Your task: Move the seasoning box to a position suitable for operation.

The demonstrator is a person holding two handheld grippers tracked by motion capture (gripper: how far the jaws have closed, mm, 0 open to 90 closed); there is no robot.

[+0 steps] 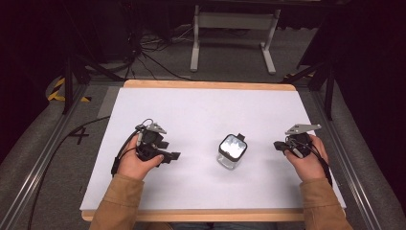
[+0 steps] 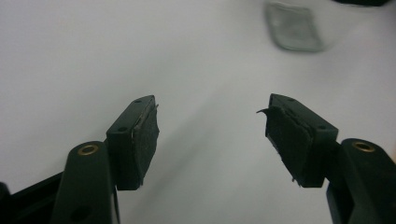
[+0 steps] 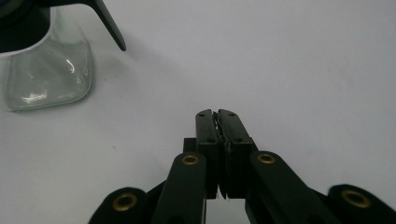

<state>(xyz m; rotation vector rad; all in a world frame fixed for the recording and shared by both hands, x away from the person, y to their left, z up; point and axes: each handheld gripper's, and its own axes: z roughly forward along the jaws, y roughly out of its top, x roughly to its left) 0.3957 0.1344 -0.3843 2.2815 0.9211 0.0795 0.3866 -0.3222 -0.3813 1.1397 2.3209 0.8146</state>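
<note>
We're seeing the clear square jar (image 1: 232, 151) standing upright on the white table (image 1: 201, 110), roughly mid-table, between the 2 grippers and nearer the right one. Left gripper (image 1: 173, 156) is sitting low over the sheet with jaws spread wide, nothing between the pads (image 2: 145, 135); jar is showing blurred far ahead of it (image 2: 293, 25). Right gripper (image 1: 276, 144) is pointing toward the jar with jaws pressed together, pinching nothing; jar (image 3: 44, 70) is sitting well apart, upper left of its fingertips (image 3: 207, 122).
</note>
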